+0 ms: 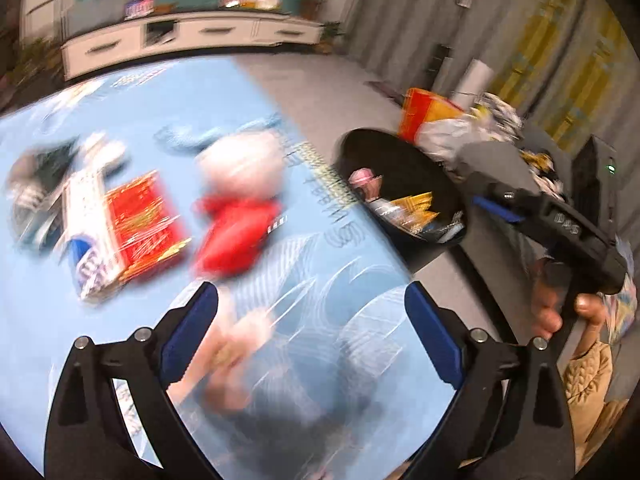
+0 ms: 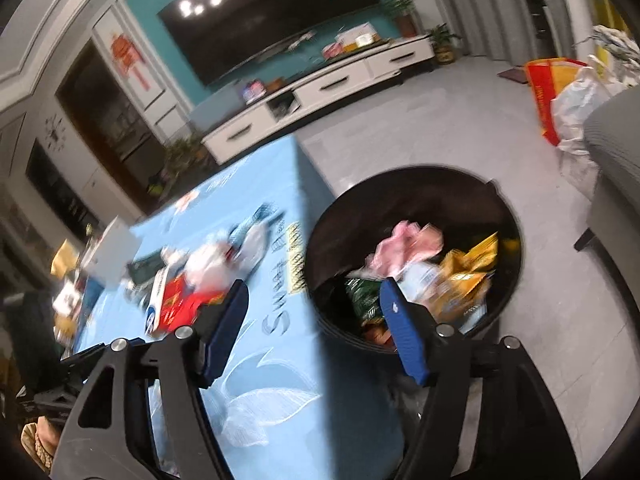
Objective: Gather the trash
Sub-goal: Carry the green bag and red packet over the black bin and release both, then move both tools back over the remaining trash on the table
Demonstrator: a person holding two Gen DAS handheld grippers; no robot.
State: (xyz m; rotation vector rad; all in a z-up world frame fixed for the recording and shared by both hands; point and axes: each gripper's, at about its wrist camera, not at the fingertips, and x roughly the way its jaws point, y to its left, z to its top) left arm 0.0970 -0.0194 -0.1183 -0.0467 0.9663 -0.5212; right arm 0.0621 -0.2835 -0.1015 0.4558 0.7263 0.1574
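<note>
Light-blue worktop [image 2: 256, 380] with white leaf pattern; black bin [image 2: 420, 196] holding pink and yellow wrappers [image 2: 472, 264]. Red packet [image 1: 144, 220]; blue-padded black tongs.

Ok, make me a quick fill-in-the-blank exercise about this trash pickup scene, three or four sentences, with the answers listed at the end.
1. The black bin stands on the ____ beside the table.
2. The cloth covering the table is light ____.
3. Both the left gripper and right gripper have their jaws ____, with nothing between them.
4. The crumpled pink wrapper lies inside the ____.

Missing words: floor; blue; open; bin
</note>
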